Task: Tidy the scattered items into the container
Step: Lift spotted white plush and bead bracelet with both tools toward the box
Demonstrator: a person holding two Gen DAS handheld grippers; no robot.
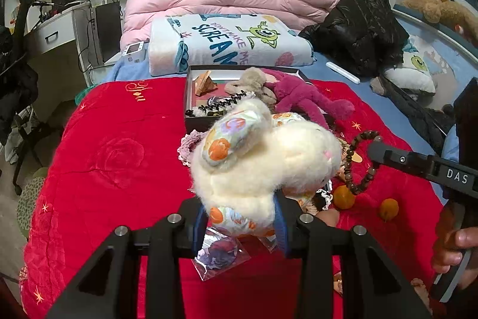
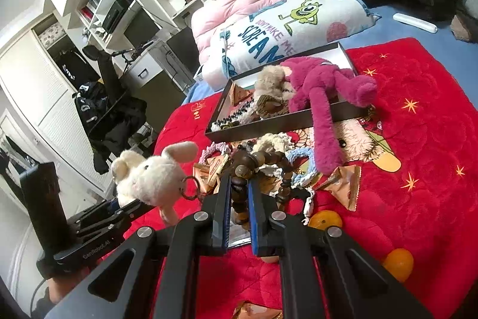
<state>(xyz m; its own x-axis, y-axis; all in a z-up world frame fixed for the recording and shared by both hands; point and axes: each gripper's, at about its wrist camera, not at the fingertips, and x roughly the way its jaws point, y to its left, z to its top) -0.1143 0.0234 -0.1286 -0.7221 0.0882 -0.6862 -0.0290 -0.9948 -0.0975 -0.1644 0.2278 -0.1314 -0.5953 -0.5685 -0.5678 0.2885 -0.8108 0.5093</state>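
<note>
Both tongs loaded above the red bedspread [image 1: 119, 157].
Left tongs [image 1: 242, 217] clamped on cream plush [image 1: 263, 157]; right tongs [image 2: 239, 193] closed on bead bracelet [image 2: 254, 163].

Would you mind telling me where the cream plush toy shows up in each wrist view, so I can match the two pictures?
Left wrist view: the cream plush toy fills the centre, clamped in the left hand-held gripper.
Right wrist view: it sits at lower left, lifted above the red blanket's edge.
Shared landmark: the dark tray with the magenta plush draped over its wall.
</note>
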